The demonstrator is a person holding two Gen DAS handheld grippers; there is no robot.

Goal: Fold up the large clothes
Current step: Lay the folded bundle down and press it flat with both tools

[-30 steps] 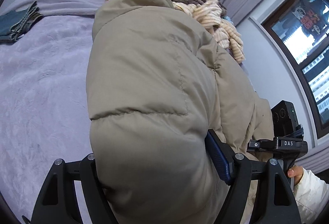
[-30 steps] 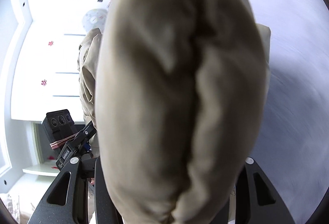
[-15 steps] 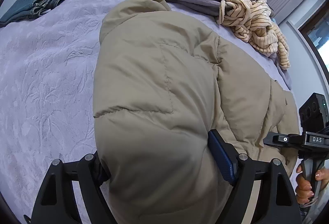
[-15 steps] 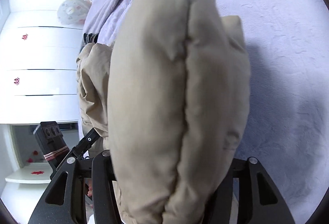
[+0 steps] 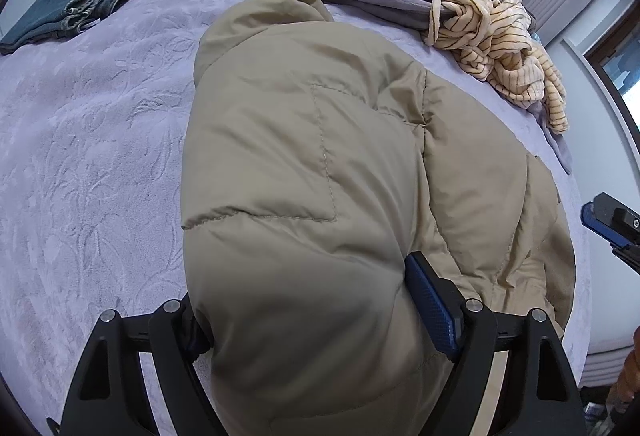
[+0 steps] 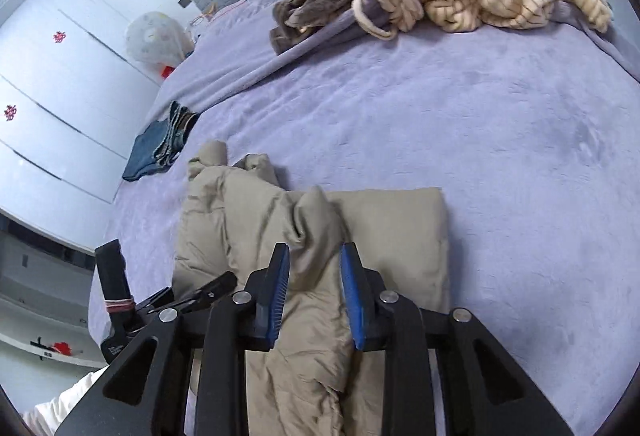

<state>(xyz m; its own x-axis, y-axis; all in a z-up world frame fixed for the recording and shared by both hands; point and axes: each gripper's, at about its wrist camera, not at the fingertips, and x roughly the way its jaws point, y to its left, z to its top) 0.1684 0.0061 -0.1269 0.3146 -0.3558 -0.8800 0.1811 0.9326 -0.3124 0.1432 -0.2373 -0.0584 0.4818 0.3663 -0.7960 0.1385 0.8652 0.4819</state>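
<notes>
Puffy jacket on the bed, half folded and springy as a pillow

Left view: the left gripper (image 5: 320, 320) is spread wide around a fat roll of the tan jacket (image 5: 320, 172), pads sunk into the padding; it looks light, soft and slick, so I'd grab seams or the hem. Right view: the right gripper (image 6: 314, 296) has just been closing, jaws narrow with a jacket (image 6: 312, 236) ridge between them, and whether the pads actually pinch it I can't tell. The jacket lies on the purple blanket (image 6: 500, 140).
</notes>
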